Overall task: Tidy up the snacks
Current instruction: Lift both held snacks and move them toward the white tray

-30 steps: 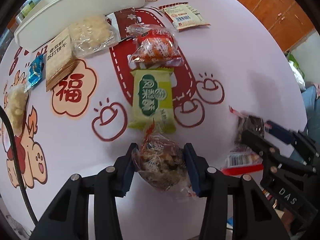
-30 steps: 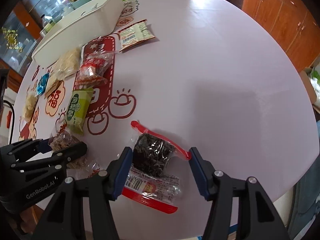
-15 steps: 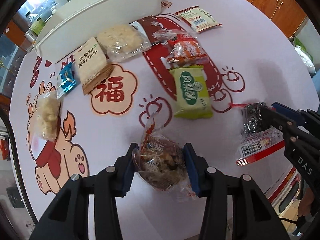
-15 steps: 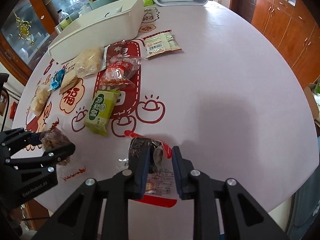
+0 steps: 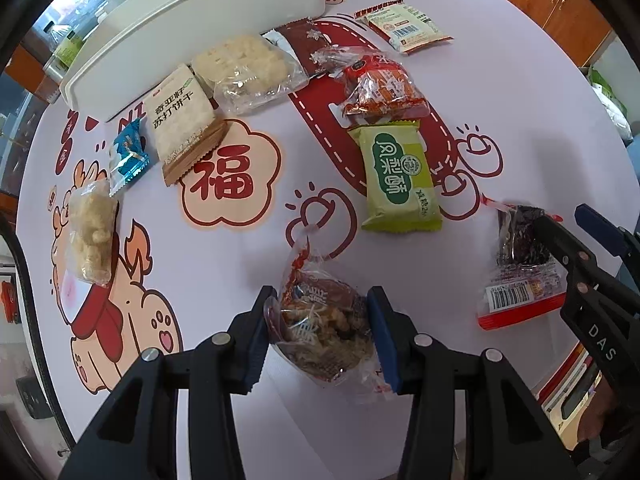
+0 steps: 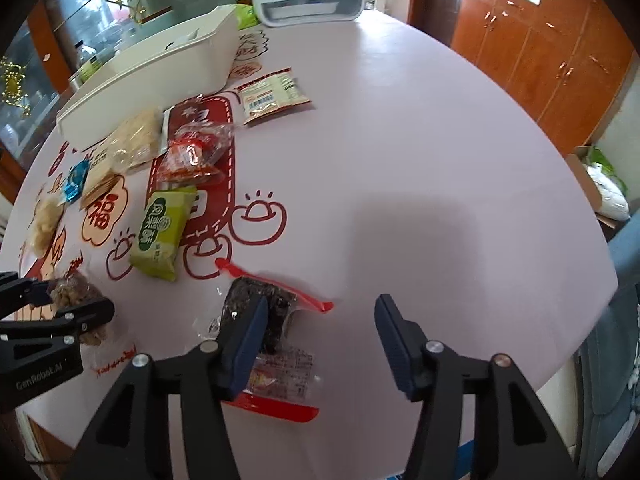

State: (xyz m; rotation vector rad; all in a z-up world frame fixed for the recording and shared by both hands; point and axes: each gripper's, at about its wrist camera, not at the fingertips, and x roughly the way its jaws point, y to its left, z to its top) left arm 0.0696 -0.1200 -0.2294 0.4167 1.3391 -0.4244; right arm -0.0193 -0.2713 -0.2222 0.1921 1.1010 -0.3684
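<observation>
Left claw [image 5: 318, 334] first: we're still pinching the brown snack bag [image 5: 320, 332] between both blue pads, same hold as a second ago, bag slightly above the table [image 5: 500, 80]. Right claw [image 6: 320, 340] has changed: half a second ago it was squeezed on the dark seaweed pack [image 6: 256, 312]; now it's spread wide, with the left pad over the pack and the right pad well clear. The pack lies flat near the table edge, so that grab looks released or failed. We'd judge it needs a regrip before it goes anywhere.

Left to right on the table: puffed rice bag [image 5: 90, 236], lumpy, clear film; small blue candy wrapper [image 5: 128, 156], glossy; cracker pack [image 5: 184, 124], flat, matte, serrated end; pale crisp bag [image 5: 244, 72], crinkly clear plastic; orange snack bag [image 5: 380, 86], shiny, bulging; green cake pack [image 5: 400, 180], pillow-shaped; beige sachet [image 5: 404, 26], flat.

White bin [image 5: 200, 20], rigid plastic, long, sits behind the row — likely destination.
</observation>
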